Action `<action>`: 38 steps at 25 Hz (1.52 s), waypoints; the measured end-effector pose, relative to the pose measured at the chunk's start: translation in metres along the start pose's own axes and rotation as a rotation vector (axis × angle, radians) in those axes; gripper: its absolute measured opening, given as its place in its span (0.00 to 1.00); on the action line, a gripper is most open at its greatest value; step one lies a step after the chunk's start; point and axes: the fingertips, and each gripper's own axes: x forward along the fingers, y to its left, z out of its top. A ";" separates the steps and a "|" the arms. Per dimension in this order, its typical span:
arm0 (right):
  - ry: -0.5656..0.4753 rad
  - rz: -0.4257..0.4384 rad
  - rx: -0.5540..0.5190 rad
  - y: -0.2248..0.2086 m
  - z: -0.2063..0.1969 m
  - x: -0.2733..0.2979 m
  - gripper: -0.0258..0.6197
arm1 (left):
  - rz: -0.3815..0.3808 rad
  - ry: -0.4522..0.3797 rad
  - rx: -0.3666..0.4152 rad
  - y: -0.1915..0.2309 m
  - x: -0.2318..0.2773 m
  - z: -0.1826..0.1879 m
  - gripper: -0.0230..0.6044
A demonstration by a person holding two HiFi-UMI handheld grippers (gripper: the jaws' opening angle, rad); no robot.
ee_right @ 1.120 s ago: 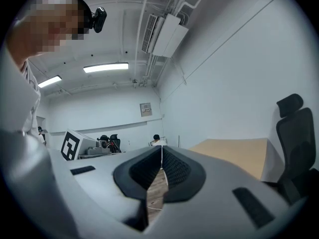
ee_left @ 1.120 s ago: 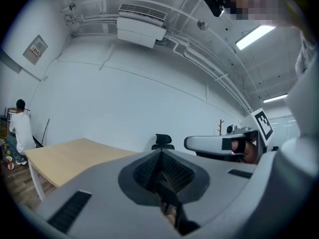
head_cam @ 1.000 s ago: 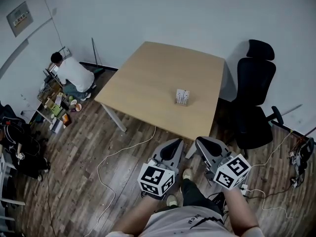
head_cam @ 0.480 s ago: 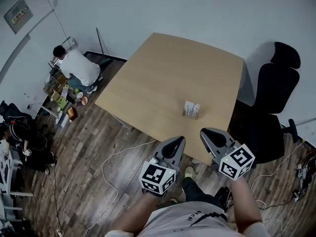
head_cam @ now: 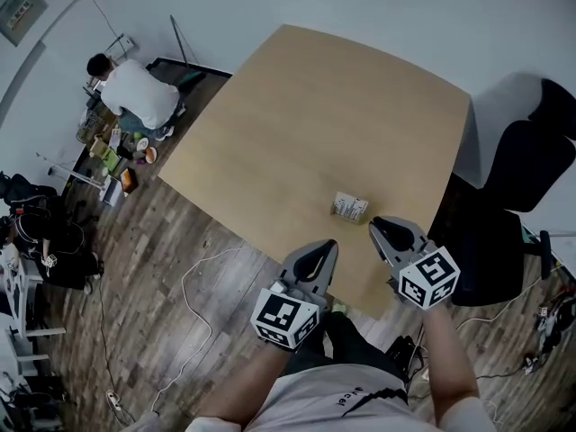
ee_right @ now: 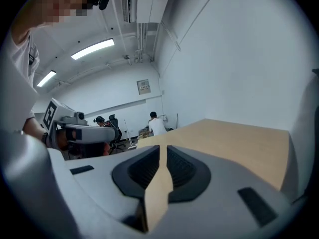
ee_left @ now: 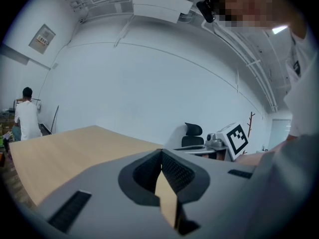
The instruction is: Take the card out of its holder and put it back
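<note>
Small white card holder with its card point(head_cam: 349, 208): on the light wooden worktop point(head_cam: 297, 106), close to its near edge | left claw point(head_cam: 322, 247): jaws together, empty, at that near edge | right claw point(head_cam: 380, 227): jaws opening, nothing between them, just beside the holder

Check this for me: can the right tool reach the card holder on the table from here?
Probably yes. The right tool, jaws opening and empty, sits just short of the card holder on the table, with nothing between them.
</note>
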 end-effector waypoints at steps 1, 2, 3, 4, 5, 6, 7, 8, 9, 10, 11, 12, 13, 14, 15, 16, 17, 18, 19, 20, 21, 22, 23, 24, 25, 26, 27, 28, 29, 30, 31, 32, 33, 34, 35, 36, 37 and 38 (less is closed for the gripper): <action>0.009 -0.005 0.004 -0.008 -0.008 0.006 0.11 | -0.004 0.005 -0.002 0.004 0.005 -0.003 0.06; 0.018 -0.009 0.010 -0.015 -0.017 0.012 0.15 | -0.010 0.010 -0.004 0.008 0.010 -0.006 0.06; 0.029 -0.012 0.015 -0.023 -0.026 0.018 0.17 | -0.015 0.015 -0.006 0.013 0.015 -0.009 0.06; 0.041 -0.016 0.020 -0.032 -0.036 0.024 0.18 | -0.019 0.021 -0.011 0.017 0.021 -0.013 0.06; 0.056 -0.020 0.023 -0.041 -0.047 0.029 0.19 | -0.024 0.029 -0.017 0.020 0.027 -0.018 0.06; 0.070 -0.022 0.027 -0.050 -0.058 0.033 0.20 | -0.028 0.037 -0.023 0.024 0.032 -0.022 0.06; 0.084 -0.022 0.031 -0.058 -0.068 0.038 0.21 | -0.031 0.045 -0.028 0.027 0.037 -0.026 0.06; 0.097 -0.018 0.034 -0.065 -0.078 0.044 0.22 | -0.034 0.051 -0.032 0.030 0.042 -0.030 0.06; 0.108 -0.012 0.036 -0.071 -0.087 0.050 0.23 | -0.035 0.057 -0.033 0.034 0.046 -0.034 0.06; 0.117 -0.006 0.036 -0.077 -0.095 0.055 0.23 | -0.033 0.061 -0.034 0.037 0.050 -0.038 0.06; 0.124 0.001 0.034 -0.082 -0.102 0.061 0.23 | -0.029 0.066 -0.035 0.039 0.054 -0.042 0.06; 0.130 0.008 0.032 -0.086 -0.108 0.065 0.23 | -0.025 0.072 -0.035 0.041 0.057 -0.047 0.06; 0.134 0.016 0.030 -0.090 -0.113 0.070 0.23 | -0.022 0.080 -0.033 0.043 0.060 -0.051 0.06; 0.137 0.024 0.028 -0.092 -0.117 0.074 0.23 | -0.019 0.088 -0.031 0.045 0.063 -0.055 0.06; 0.140 0.035 0.027 -0.093 -0.121 0.078 0.23 | -0.017 0.098 -0.031 0.046 0.065 -0.058 0.06; 0.141 0.049 0.026 -0.093 -0.125 0.082 0.23 | -0.015 0.108 -0.033 0.048 0.066 -0.062 0.06; 0.141 0.065 0.021 -0.092 -0.128 0.086 0.23 | -0.014 0.117 -0.038 0.051 0.068 -0.065 0.06; 0.139 0.078 0.014 -0.091 -0.130 0.090 0.23 | -0.012 0.122 -0.043 0.053 0.070 -0.069 0.06; 0.136 0.089 0.006 -0.090 -0.131 0.093 0.23 | -0.011 0.125 -0.048 0.055 0.072 -0.072 0.06; 0.130 0.096 -0.001 -0.090 -0.131 0.095 0.23 | -0.010 0.127 -0.053 0.056 0.074 -0.074 0.06; 0.122 0.101 -0.005 -0.091 -0.130 0.097 0.20 | -0.010 0.128 -0.056 0.058 0.077 -0.076 0.06; 0.114 0.106 -0.008 -0.091 -0.129 0.098 0.16 | -0.010 0.130 -0.057 0.058 0.079 -0.077 0.06; 0.107 0.112 -0.010 -0.091 -0.128 0.099 0.13 | -0.012 0.131 -0.057 0.059 0.080 -0.078 0.06; 0.102 0.119 -0.012 -0.091 -0.127 0.099 0.12 | -0.013 0.134 -0.057 0.059 0.082 -0.079 0.06; 0.099 0.126 -0.016 -0.090 -0.125 0.100 0.12 | -0.014 0.137 -0.059 0.060 0.083 -0.079 0.06; 0.097 0.132 -0.021 -0.089 -0.123 0.101 0.12 | -0.015 0.140 -0.061 0.061 0.084 -0.080 0.06; 0.096 0.139 -0.024 -0.089 -0.122 0.102 0.12 | -0.016 0.140 -0.061 0.062 0.085 -0.080 0.06; 0.096 0.146 -0.023 -0.089 -0.121 0.103 0.12 | -0.018 0.140 -0.062 0.063 0.086 -0.081 0.06; 0.095 0.153 -0.021 -0.089 -0.121 0.103 0.11 | -0.020 0.140 -0.063 0.064 0.087 -0.082 0.06; 0.091 0.157 -0.020 -0.089 -0.119 0.104 0.09 | -0.022 0.142 -0.065 0.065 0.087 -0.083 0.06; 0.084 0.159 -0.019 -0.089 -0.116 0.105 0.08 | -0.022 0.144 -0.067 0.065 0.088 -0.083 0.06; 0.076 0.159 -0.019 -0.089 -0.112 0.105 0.08 | -0.021 0.146 -0.069 0.066 0.088 -0.083 0.06; 0.069 0.161 -0.018 -0.088 -0.108 0.106 0.08 | -0.020 0.147 -0.070 0.067 0.087 -0.083 0.06; 0.063 0.163 -0.017 -0.087 -0.105 0.106 0.08 | -0.020 0.148 -0.071 0.068 0.086 -0.082 0.06; 0.059 0.165 -0.016 -0.086 -0.102 0.105 0.08 | -0.020 0.149 -0.071 0.068 0.084 -0.082 0.06; 0.056 0.167 -0.019 -0.084 -0.099 0.104 0.08 | -0.019 0.148 -0.071 0.067 0.082 -0.082 0.06; 0.054 0.168 -0.025 -0.083 -0.098 0.102 0.08 | -0.018 0.147 -0.069 0.066 0.080 -0.082 0.06; 0.052 0.169 -0.032 -0.083 -0.096 0.099 0.08 | -0.018 0.144 -0.066 0.065 0.078 -0.082 0.06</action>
